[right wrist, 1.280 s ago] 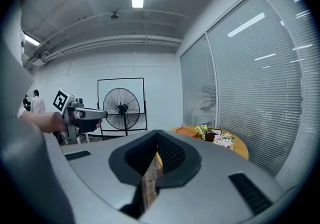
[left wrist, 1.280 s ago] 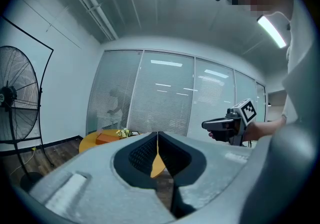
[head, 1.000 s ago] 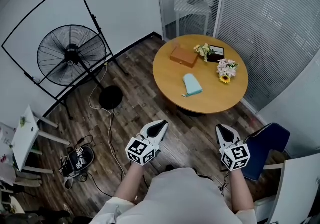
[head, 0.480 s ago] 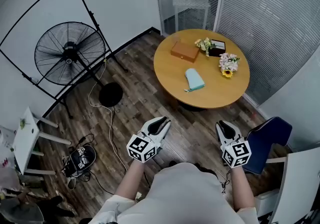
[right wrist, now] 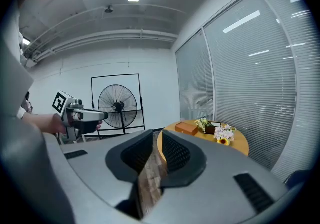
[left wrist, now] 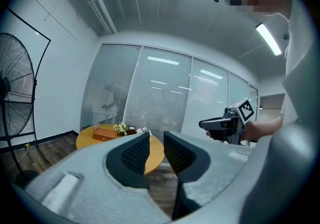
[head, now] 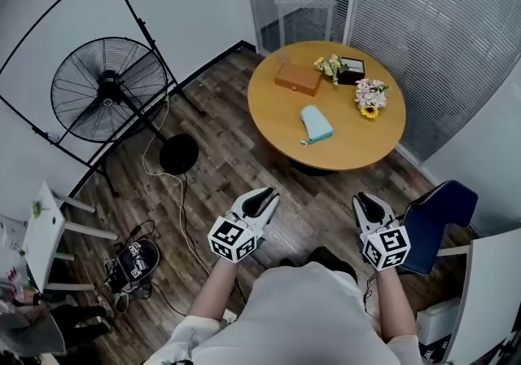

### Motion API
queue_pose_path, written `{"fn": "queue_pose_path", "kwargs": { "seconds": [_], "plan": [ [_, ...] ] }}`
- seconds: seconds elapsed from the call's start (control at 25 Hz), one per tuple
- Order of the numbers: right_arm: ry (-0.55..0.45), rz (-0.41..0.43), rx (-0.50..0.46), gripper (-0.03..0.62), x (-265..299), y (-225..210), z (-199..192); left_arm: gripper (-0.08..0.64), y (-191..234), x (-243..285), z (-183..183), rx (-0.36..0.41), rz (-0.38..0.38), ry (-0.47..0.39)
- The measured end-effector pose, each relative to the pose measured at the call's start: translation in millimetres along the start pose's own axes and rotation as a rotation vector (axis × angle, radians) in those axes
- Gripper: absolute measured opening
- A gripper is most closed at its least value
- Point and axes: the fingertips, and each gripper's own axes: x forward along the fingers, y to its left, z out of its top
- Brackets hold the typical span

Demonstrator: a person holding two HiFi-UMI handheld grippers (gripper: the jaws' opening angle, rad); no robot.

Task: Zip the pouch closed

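Observation:
The light teal pouch (head: 315, 124) lies flat on the round wooden table (head: 285, 123), its zip pull toward the table's near edge. Both grippers hover over the wooden floor, close to my body and well short of the table. My left gripper (head: 264, 196) points toward the table; its jaws have just been opening and hold nothing (left wrist: 156, 135). My right gripper (head: 362, 202) has also just been opening, by a narrower gap, with nothing in it (right wrist: 157, 133). In both gripper views the pouch is hidden behind the jaws.
On the table are a brown box (head: 297, 76), a dark frame (head: 352, 70) and two flower bunches (head: 370, 98). A floor fan (head: 110, 88) with cables stands at the left, a blue chair (head: 435, 217) at the right, and blind-covered glass walls behind.
Both grippers' jaws have parted from shut to a small gap. The hands have sunk a little in front of my body and have come no closer to the table.

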Motion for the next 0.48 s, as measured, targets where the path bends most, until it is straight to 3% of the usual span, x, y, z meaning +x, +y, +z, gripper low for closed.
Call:
{"fn": "queue_pose_path", "kwargs": {
  "seconds": [0.48],
  "plan": [
    [0.023, 0.044, 0.028, 0.058, 59, -51, -4, 0.087, 37, 55, -1, -0.018, 0.044, 0.013]
  ]
}}
